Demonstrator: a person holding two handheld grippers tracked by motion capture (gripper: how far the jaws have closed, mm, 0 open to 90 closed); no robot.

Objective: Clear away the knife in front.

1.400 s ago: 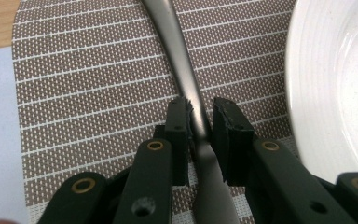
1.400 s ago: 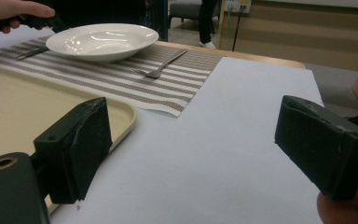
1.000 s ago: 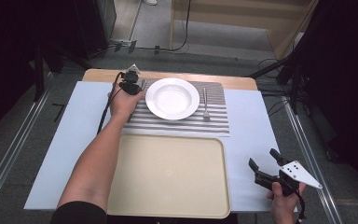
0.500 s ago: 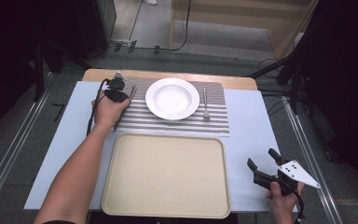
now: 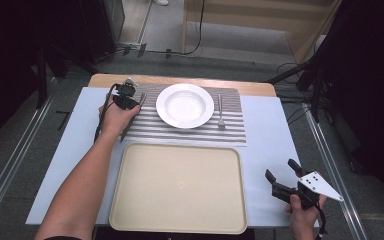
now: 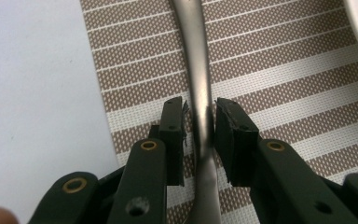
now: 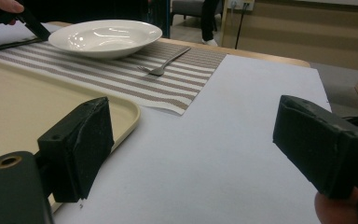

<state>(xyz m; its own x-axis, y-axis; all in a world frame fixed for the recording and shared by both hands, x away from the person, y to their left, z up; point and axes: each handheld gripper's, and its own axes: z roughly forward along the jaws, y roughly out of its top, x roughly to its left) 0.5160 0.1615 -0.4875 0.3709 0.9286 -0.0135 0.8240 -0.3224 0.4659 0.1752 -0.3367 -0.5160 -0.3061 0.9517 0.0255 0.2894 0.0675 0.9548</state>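
No brand, label or writing can be read anywhere on the table. Counted: one white plate (image 5: 184,105), one fork (image 5: 220,112), one knife (image 6: 200,93), one striped mat (image 5: 190,130), one beige tray (image 5: 177,187) and two grippers. The knife lies on the left part of the mat, left of the plate and clear of its rim, near the mat's left edge; its long axis runs from the near side of the table to the far side, roughly parallel to the fork on the plate's other side, though which end is the blade cannot be told. In the left gripper view its metal length runs straight up between the two black jaws. The left gripper (image 6: 200,114) points down over it with the jaws set close on either side — they have just been opening, and a thin gap shows between each pad and the metal, so the knife rests on the mat between them rather than clamped. The right gripper (image 5: 282,175) is held low at the near right corner, just right of the tray, above the pale blue cloth (image 5: 270,135) — its jaws spread wide with nothing between them.
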